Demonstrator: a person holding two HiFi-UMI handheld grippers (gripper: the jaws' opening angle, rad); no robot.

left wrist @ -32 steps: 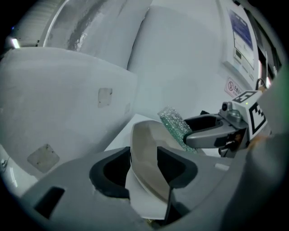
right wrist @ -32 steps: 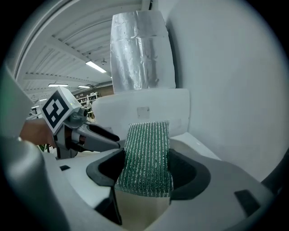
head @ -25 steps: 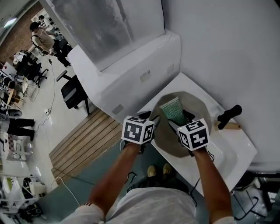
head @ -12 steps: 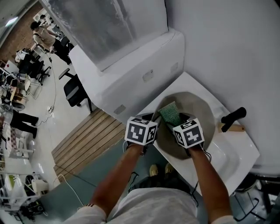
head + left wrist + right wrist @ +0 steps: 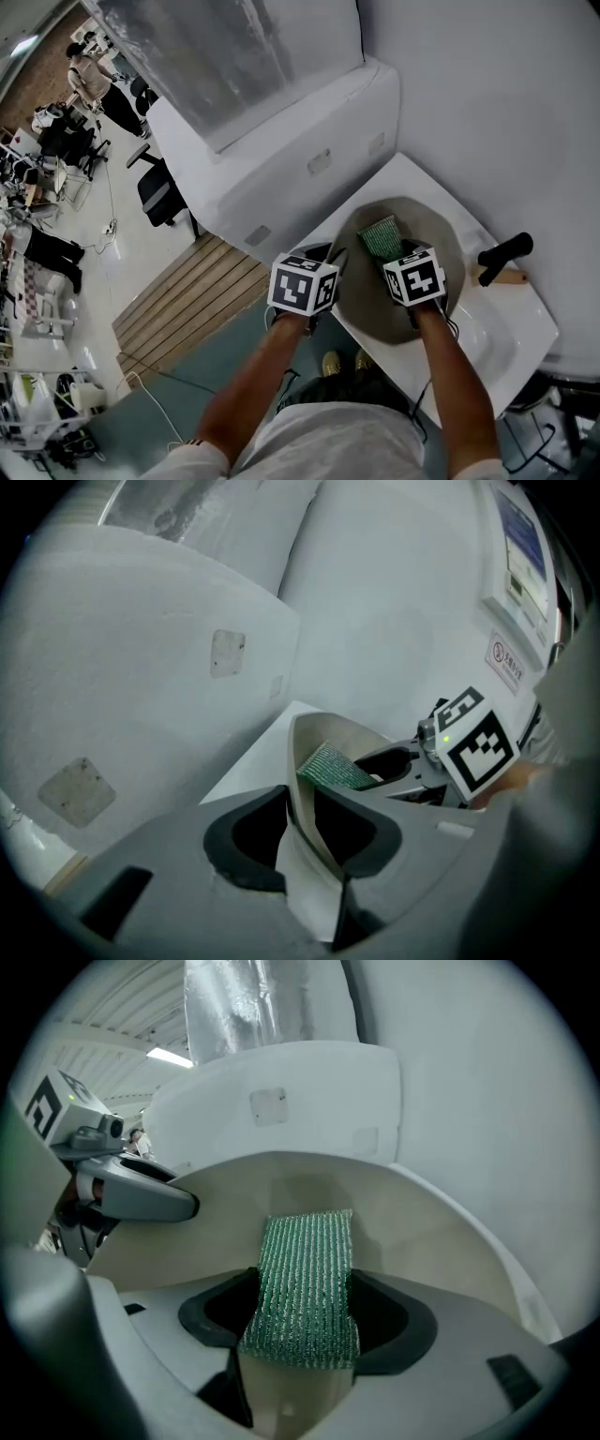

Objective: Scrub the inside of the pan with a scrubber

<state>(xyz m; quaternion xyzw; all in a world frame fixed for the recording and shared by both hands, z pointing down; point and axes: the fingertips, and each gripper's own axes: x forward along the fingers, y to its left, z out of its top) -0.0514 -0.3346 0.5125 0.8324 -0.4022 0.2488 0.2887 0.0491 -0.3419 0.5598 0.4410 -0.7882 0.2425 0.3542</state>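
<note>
The pan (image 5: 361, 292) is set in the white sink (image 5: 511, 323). It could be tipped or slid if it is pushed too hard, because it is held only at its near rim. The left gripper (image 5: 302, 829) is clamped on that rim, and its jaws have just been closing on it. The green scrubber (image 5: 307, 1283) could be pulled loose if it is dragged hard, since only its near end is pinched by the right gripper (image 5: 305, 1324). The scrubber is stuck out ahead of the right jaws, inside the pan.
</note>
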